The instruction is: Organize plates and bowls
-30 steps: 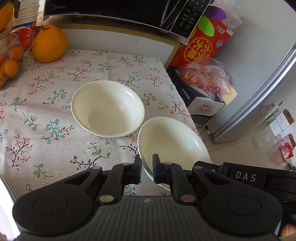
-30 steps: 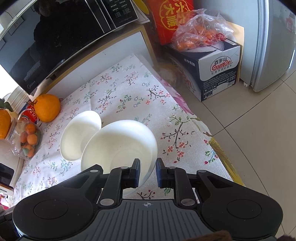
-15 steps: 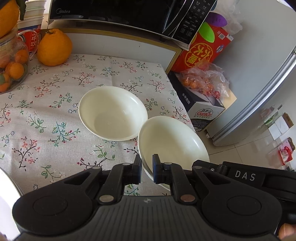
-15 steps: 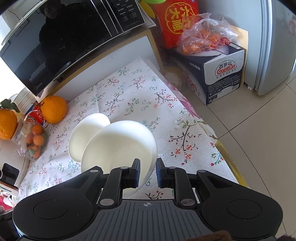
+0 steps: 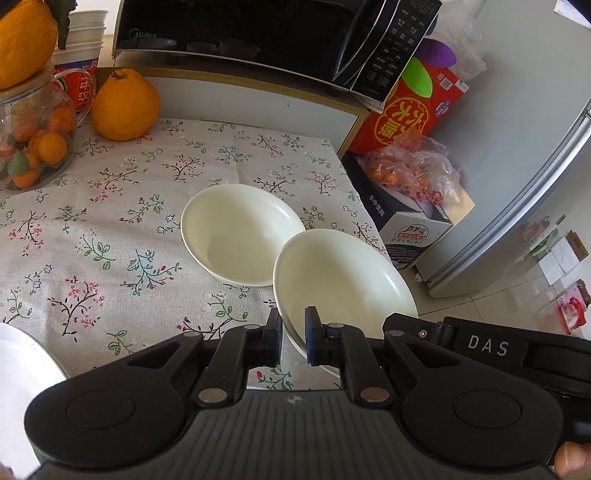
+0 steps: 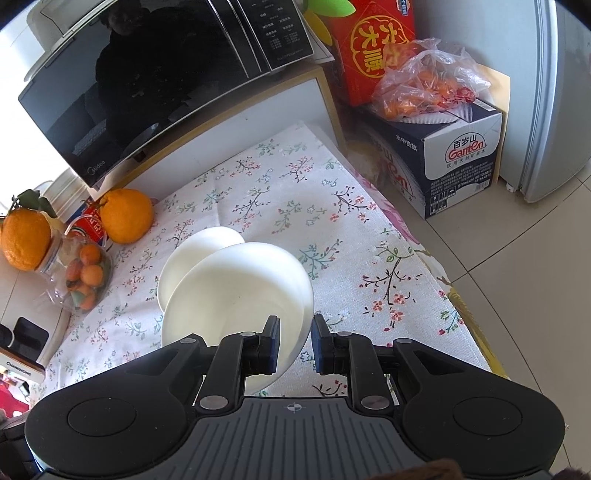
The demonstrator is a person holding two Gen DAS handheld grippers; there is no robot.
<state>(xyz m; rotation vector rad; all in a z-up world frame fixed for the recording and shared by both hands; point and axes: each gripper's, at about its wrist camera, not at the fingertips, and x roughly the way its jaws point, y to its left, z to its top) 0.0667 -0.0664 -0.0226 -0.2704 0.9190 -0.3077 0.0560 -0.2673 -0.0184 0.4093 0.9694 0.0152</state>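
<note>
Two white bowls are in view. One bowl (image 5: 240,232) (image 6: 195,254) rests on the floral tablecloth (image 5: 110,221). The other bowl (image 5: 343,280) (image 6: 240,295) is held tilted just to its right, near the table's right edge. My left gripper (image 5: 293,332) is shut on this bowl's near left rim. My right gripper (image 6: 295,339) is shut on its right rim, and its black housing marked DAS (image 5: 484,347) shows in the left wrist view. The held bowl hides part of the resting one in the right wrist view.
A microwave (image 5: 258,33) stands at the back, with a large orange (image 5: 125,105) and a jar of small oranges (image 5: 33,144) at the left. A white plate edge (image 5: 22,369) shows near left. Off the table's right edge are a water carton (image 6: 454,155), a red box (image 6: 373,48) and a fridge (image 5: 535,166).
Both views have drifted slightly, showing more of the microwave and the orange. The bowl on the cloth now appears a little closer to the held bowl. Both grips are unchanged.
</note>
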